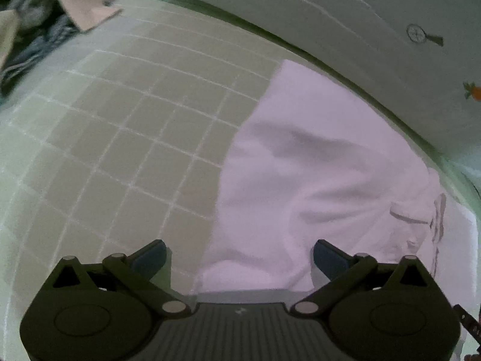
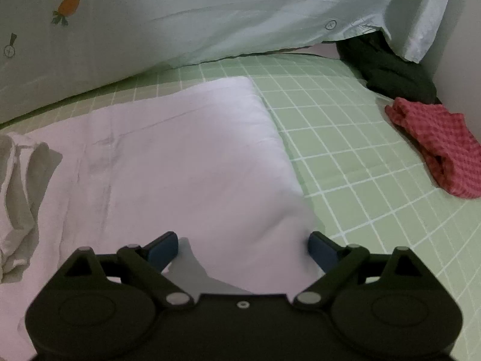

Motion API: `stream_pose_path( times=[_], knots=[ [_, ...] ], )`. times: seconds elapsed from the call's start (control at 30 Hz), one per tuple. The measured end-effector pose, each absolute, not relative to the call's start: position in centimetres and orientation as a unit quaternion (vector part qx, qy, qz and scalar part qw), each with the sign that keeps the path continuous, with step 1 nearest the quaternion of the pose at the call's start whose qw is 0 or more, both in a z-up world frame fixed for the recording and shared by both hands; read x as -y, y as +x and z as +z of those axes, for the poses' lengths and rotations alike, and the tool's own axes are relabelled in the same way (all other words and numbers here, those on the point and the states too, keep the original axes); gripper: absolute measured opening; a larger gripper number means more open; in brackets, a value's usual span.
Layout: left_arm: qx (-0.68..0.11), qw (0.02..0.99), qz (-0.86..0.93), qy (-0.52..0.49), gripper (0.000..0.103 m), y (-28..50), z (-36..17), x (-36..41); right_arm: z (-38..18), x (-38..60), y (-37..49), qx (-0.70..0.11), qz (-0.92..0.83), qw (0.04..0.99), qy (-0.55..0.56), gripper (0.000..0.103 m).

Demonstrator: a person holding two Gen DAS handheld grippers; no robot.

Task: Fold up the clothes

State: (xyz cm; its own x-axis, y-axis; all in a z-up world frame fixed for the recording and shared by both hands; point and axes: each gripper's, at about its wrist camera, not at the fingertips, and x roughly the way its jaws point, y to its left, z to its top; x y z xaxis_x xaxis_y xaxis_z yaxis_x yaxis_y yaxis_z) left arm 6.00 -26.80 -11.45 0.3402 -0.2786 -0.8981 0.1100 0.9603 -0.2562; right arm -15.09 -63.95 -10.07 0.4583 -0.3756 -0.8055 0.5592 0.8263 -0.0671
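A pale pink garment [image 1: 315,174] lies spread on the green checked bed sheet [image 1: 135,126]; in the right wrist view the garment [image 2: 186,156] shows a folded, rounded right edge. My left gripper [image 1: 239,255] is open, low over the garment's left edge, with nothing between its fingers. My right gripper [image 2: 243,248] is open over the garment's near right corner, empty. A crumpled white piece of cloth [image 2: 21,198] lies on the garment's left side.
A red checked cloth [image 2: 442,147] and a dark garment [image 2: 390,69] lie at the right on the sheet [image 2: 345,138]. A light duvet with carrot print [image 2: 180,15] borders the back. More clothes [image 1: 45,15] are piled at the far left.
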Motion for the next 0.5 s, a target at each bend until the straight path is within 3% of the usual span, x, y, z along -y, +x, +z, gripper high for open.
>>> stream_pose_path(
  times=[0.03,0.2,0.23,0.3,0.5],
  knots=[
    [-0.563,0.813,-0.126,-0.076,0.092,6.3,-11.7,27.0,-10.0,64.0,-15.1,-0.442,-0.277,0.847,0.105,0.095],
    [-0.551,0.818,-0.141,-0.081,0.035,6.2,-11.1,27.7,-9.5,64.3,-15.9,-0.436,-0.293,0.843,0.113,0.095],
    [-0.544,0.822,-0.148,-0.082,0.028,5.9,-10.6,27.7,-9.4,64.4,-16.3,-0.433,-0.298,0.843,0.115,0.095],
    [-0.525,0.831,-0.165,-0.083,0.020,5.2,-9.0,27.8,-9.0,64.6,-17.2,-0.425,-0.305,0.843,0.124,0.095],
    [-0.452,0.860,-0.233,-0.036,0.014,1.9,-2.8,31.6,-8.4,65.4,-20.3,-0.395,-0.324,0.844,0.166,0.095]
  ],
)
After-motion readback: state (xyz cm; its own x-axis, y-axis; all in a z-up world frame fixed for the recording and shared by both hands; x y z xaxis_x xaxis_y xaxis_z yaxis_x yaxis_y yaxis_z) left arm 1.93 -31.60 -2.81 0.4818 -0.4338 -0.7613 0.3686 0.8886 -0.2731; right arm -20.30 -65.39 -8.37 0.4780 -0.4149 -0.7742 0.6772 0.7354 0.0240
